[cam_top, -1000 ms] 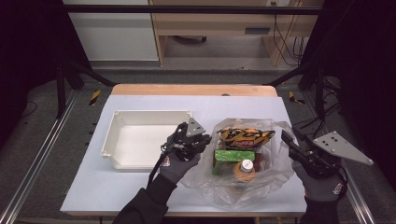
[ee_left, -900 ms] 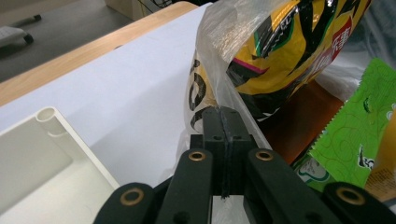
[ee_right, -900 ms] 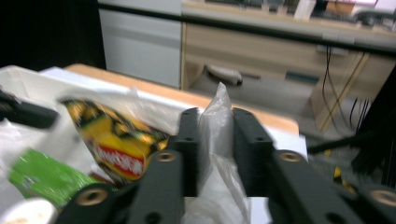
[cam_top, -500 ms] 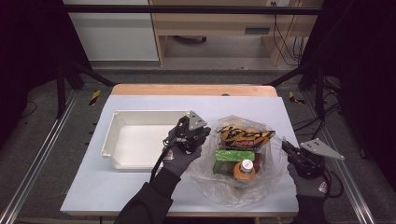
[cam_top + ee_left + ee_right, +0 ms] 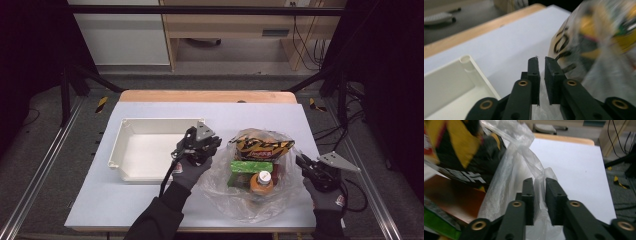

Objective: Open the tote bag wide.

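left gripper [image 5: 212,142]: jaws nearly together, just been opening, thin film of bag [image 5: 250,195] in the gap, at bag's left edge beside tray [image 5: 120,150] | right gripper [image 5: 301,162]: jaws narrow, just been opening, bag handle [image 5: 539,182] between pads | bag: mid-table, holds snack pack [image 5: 260,146], green box [image 5: 250,167], bottle [image 5: 261,181]

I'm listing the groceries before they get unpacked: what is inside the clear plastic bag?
Inside the plastic bag: a yellow-and-black snack packet, a green box and a bottle with a white cap. Something reddish-brown lies beside the box, mostly covered; anything beneath them is hidden.
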`<state>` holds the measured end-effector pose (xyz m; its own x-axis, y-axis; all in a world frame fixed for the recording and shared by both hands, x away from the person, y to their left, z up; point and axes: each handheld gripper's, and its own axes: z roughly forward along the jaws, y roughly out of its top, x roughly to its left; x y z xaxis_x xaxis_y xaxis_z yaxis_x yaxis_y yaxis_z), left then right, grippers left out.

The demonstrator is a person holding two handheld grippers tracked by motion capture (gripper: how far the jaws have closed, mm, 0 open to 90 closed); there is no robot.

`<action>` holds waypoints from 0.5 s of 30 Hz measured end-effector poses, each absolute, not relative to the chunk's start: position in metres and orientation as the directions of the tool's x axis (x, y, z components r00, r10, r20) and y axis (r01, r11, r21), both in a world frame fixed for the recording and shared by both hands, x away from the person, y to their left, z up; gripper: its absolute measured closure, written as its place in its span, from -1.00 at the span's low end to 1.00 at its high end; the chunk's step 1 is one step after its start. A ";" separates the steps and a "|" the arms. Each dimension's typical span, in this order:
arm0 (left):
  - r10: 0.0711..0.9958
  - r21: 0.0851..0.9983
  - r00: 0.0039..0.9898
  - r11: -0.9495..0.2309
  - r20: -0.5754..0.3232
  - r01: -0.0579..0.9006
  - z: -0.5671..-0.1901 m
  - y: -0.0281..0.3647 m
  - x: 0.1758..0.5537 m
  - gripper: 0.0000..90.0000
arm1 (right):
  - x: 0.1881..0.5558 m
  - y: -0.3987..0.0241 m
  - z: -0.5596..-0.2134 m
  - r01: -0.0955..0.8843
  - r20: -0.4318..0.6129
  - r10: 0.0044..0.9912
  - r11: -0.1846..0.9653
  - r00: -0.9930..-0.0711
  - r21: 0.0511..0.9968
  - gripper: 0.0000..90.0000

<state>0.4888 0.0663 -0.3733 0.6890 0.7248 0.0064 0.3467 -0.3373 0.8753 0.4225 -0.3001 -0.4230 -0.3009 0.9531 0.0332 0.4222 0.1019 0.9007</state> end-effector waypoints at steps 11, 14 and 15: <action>0.639 0.897 0.768 -0.309 -0.050 0.316 -0.352 0.072 0.466 0.06 | 0.403 -0.300 -0.382 0.271 0.003 0.930 0.104 -0.367 0.957 0.01; 0.623 0.866 0.780 -0.364 -0.047 0.343 -0.364 0.055 0.473 0.00 | 0.404 -0.291 -0.369 0.253 -0.013 0.916 0.124 -0.400 0.959 -0.13; 0.623 0.866 0.780 -0.364 -0.047 0.343 -0.364 0.055 0.473 0.00 | 0.404 -0.291 -0.369 0.253 -0.013 0.916 0.124 -0.400 0.959 -0.13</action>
<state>0.4728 0.0554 -0.3636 0.7805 0.6234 -0.0472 0.3429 -0.3637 0.8661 0.4038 -0.2910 -0.3695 -0.4004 0.9163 -0.0129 0.2533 0.1242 0.9594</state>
